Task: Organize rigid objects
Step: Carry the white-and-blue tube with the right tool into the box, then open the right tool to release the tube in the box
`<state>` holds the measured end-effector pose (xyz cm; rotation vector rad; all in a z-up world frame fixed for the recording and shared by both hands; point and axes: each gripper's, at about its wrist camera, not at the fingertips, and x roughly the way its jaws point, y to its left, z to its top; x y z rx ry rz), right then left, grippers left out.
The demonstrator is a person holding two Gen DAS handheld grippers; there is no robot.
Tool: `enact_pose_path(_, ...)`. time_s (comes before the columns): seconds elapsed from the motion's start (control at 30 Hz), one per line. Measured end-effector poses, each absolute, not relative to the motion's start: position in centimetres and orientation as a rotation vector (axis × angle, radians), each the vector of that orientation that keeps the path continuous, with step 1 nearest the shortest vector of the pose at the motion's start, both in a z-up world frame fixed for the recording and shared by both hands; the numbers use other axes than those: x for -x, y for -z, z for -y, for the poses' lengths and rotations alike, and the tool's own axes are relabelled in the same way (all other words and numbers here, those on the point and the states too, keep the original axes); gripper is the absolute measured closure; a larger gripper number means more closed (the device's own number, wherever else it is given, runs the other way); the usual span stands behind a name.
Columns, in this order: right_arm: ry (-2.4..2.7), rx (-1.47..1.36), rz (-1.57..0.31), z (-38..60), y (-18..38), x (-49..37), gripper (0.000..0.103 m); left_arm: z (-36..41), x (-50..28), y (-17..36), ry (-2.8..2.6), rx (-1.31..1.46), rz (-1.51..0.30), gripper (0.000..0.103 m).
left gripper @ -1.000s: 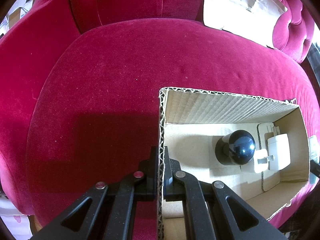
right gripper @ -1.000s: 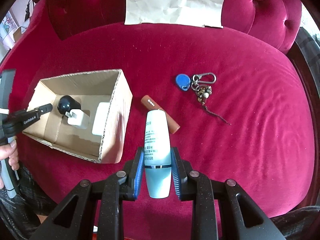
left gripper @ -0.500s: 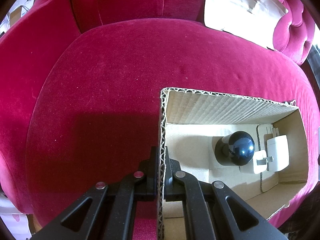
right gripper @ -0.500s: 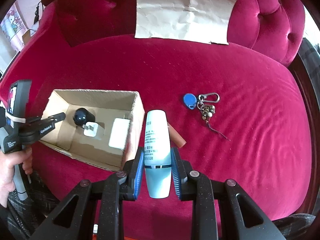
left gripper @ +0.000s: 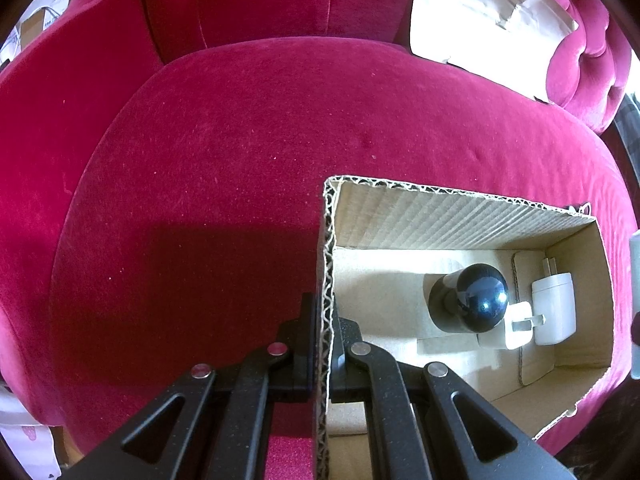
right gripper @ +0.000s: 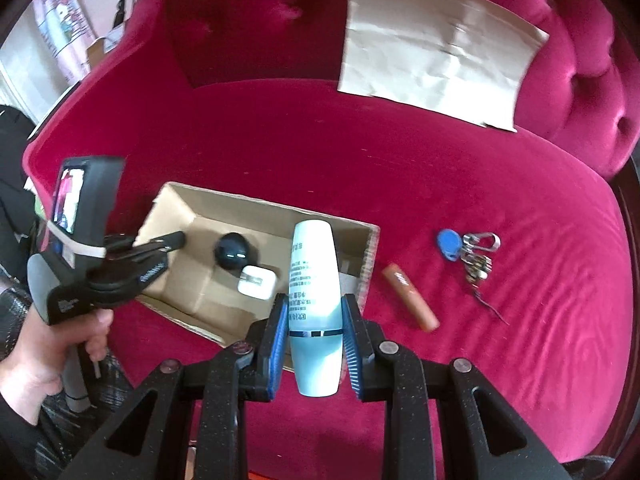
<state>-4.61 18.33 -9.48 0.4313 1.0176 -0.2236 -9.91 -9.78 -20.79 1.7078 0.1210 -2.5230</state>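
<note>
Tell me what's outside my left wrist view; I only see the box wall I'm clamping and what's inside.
Observer: The right hand-held gripper is shut on a pale blue bottle, in front of the cardboard box.
Operator: List what's left on the sofa.
Observer: A brown tube lies on the cushion right of the box.
Operator: Anything else?
Observer: A blue-tagged key bunch lies farther right, apart from the tube.

One box [right gripper: 256, 208], two chargers [left gripper: 554, 308], one ball [right gripper: 234, 251], one bottle [right gripper: 315, 300], one tube [right gripper: 409, 297], one keyring [right gripper: 468, 252]
</note>
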Motion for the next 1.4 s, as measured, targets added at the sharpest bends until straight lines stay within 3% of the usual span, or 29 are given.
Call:
enact_pose_path(0.63, 0.134, -0.447, -1.015, -22.9, 10.2, -1.2, 0.076, 9.9, 9.9, 20.9, 2.523, -1.71, -0.13, 0.1)
enact_pose_path(1.4, 0.122, -0.534, -1.029, -23.4, 12.1, -2.3, 0.075, 9.3, 10.3, 21.1, 2.525, -1.707, -0.115, 0.1)
